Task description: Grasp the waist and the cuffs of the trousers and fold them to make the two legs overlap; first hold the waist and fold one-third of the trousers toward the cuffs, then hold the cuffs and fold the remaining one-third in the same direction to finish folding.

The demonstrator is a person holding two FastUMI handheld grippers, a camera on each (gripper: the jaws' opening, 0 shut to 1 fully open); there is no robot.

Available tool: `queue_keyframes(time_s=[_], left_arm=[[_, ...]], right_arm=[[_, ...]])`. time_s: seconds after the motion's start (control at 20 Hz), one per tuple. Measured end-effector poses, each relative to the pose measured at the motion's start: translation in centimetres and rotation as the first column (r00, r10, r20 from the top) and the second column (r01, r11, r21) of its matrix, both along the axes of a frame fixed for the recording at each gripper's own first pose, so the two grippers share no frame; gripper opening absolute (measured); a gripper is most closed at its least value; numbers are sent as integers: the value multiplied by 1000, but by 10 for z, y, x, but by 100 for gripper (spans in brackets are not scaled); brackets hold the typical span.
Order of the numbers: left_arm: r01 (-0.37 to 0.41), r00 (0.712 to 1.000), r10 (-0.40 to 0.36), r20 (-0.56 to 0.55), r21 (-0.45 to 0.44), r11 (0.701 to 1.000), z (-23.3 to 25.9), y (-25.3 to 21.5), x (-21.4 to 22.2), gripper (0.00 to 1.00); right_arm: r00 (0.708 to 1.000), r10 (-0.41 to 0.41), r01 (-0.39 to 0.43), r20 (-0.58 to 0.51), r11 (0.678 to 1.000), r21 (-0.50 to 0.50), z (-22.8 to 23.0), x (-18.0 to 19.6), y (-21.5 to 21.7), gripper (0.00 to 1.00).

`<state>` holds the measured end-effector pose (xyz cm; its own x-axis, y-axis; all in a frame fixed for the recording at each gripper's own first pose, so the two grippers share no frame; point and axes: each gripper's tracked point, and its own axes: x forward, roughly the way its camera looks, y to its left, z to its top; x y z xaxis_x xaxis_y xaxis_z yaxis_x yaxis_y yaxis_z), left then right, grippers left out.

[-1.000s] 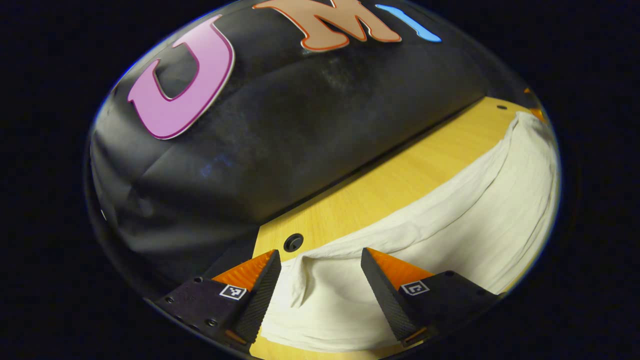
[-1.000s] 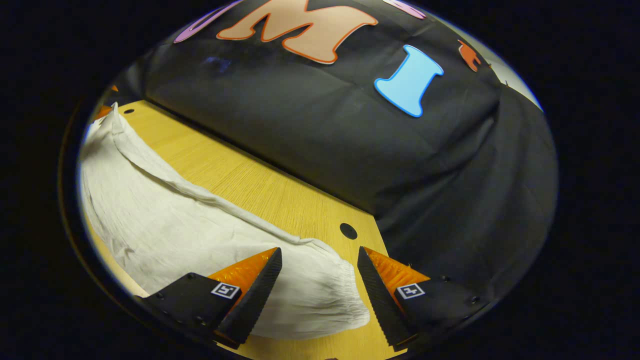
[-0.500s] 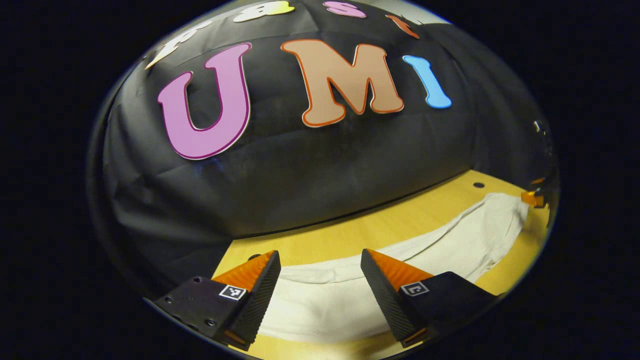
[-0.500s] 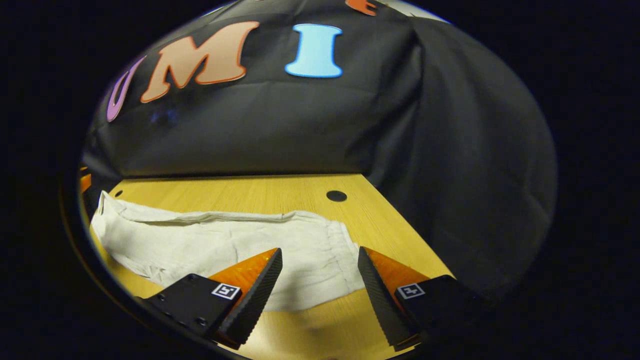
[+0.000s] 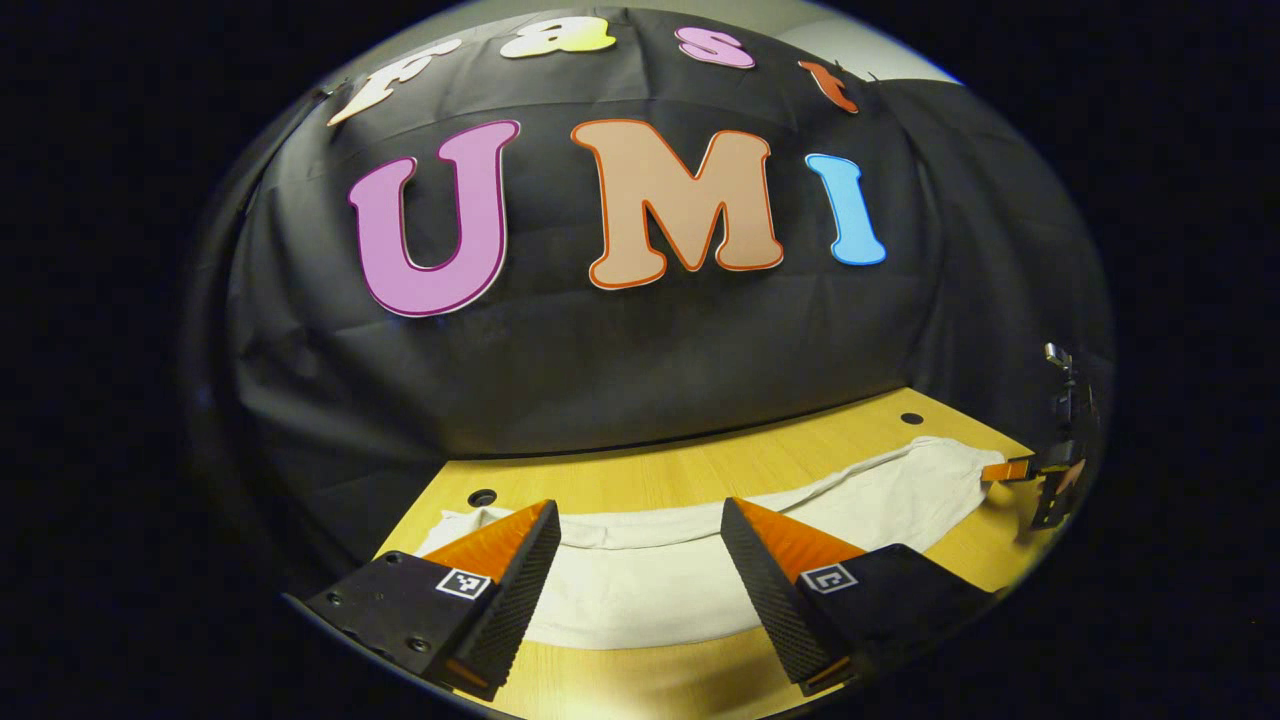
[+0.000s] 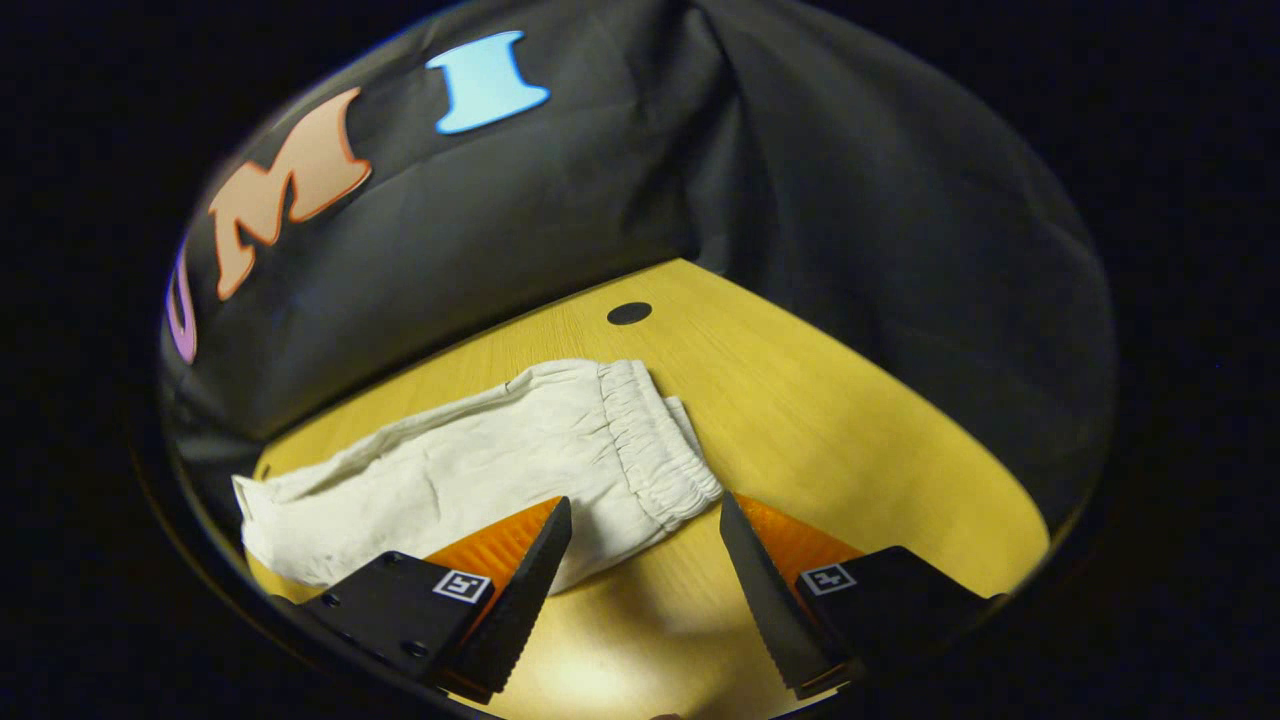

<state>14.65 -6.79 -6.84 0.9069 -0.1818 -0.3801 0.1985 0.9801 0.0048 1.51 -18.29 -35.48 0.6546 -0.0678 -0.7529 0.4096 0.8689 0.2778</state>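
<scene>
Cream, soft, crinkled cotton trousers look light & floppy; pinch gathered elastic waist at right; both grippers released, empty.

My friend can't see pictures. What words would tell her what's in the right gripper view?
White trousers lie flat on a yellow wooden table, with the bunched stretchy waist nearest the camera. The right gripper hangs open just above the waist and touches nothing. Black cloth hangs behind the table.
</scene>
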Motion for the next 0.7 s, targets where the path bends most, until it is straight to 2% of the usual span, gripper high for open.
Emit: queue_keyframes(time_s=[0.05, 0.1, 0.15, 0.2, 0.25, 0.3, 0.35, 0.4, 0.45, 0.55, 0.6, 0.7], left_arm=[[-13, 1000, 13, -3, 3, 1000, 0, 0, -5, 96], [-27, 1000, 27, -3, 5, 1000, 3, 0, -10, 96], [-45, 999, 45, -1, 8, 999, 4, 2, -14, 96], [-63, 998, 63, -2, 10, 998, 5, 3, -18, 96], [-81, 997, 81, -3, 12, 997, 6, 4, -23, 96], [-98, 995, 98, -3, 15, 995, 7, 5, -27, 96], [-111, 994, 111, -2, 18, 994, 9, 5, -32, 96], [-120, 993, 120, -2, 22, 992, 9, 5, -34, 96], [-125, 992, 126, -4, 26, 992, 9, 5, -35, 96], [-130, 991, 130, -2, 35, 991, 7, 4, -42, 96], [-136, 991, 136, -6, 37, 990, 7, 5, -43, 96], [-142, 990, 142, 1, 31, 989, 12, 4, -44, 96]], right_arm=[[1000, -22, 22, -6, 999, 29, -1, 1, -1, 96], [999, -37, 38, -15, 998, 50, -6, 3, -2, 96], [999, -48, 48, -4, 997, 58, -7, 6, -4, 92], [999, -48, 48, -1, 997, 67, -8, 8, -6, 96], [999, -52, 52, -11, 997, 59, -9, 7, -11, 93], [998, -53, 54, -29, 997, 61, -10, 2, -17, 82], [998, -50, 53, -35, 994, 92, -15, 5, -12, 58], [998, -44, 50, -46, 992, 118, -19, 4, -10, 46], [998, -44, 51, -49, 989, 140, -20, 4, -10, 26], [998, -40, 47, -49, 988, 150, -17, 3, -15, 23], [998, -36, 42, -51, 990, 134, -15, 3, -20, 13], [998, -29, 34, -55, 995, 98, -9, 4, -28, 13]])
